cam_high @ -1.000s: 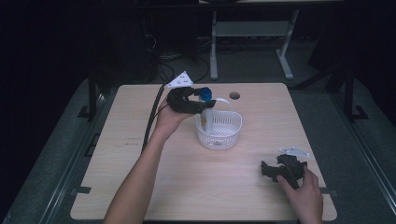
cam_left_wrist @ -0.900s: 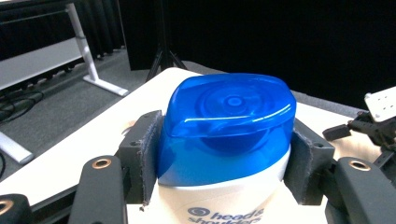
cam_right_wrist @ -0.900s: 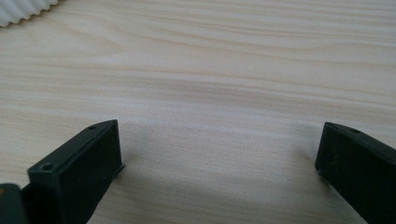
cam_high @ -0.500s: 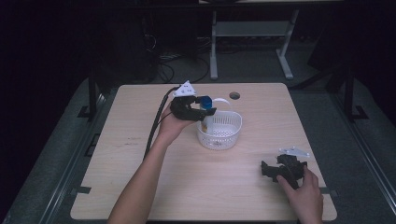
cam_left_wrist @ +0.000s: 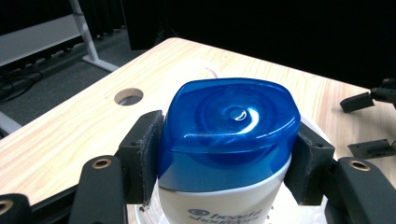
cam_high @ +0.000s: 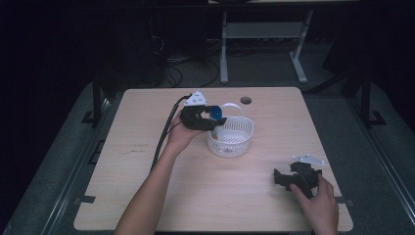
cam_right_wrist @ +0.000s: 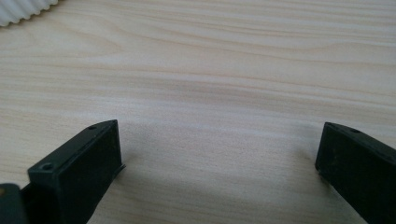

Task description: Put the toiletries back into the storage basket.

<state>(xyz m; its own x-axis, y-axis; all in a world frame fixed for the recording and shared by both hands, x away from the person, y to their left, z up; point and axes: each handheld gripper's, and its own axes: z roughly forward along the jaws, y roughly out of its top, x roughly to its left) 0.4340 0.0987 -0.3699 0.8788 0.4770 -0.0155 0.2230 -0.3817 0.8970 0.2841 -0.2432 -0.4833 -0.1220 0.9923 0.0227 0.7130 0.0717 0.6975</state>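
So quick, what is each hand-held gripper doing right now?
Left hand-held gripper: closed on the blue-capped bottle above the white basket.
Right hand-held gripper: open, holding nothing.

The left tongs point(cam_high: 211, 117), clamped on the bottle point(cam_high: 215, 113) at its blue cap point(cam_left_wrist: 229, 119), now sit lower than a second ago and a little nearer the person. The bottle, held above the far rim of the basket point(cam_high: 230, 137) before, now hangs over the basket's left rim, its lower end dipping towards the inside. The left hand point(cam_high: 183, 134) and forearm come down with it, and the trailing cable point(cam_high: 164, 134) lies a little closer to the worktop point(cam_high: 142, 161).
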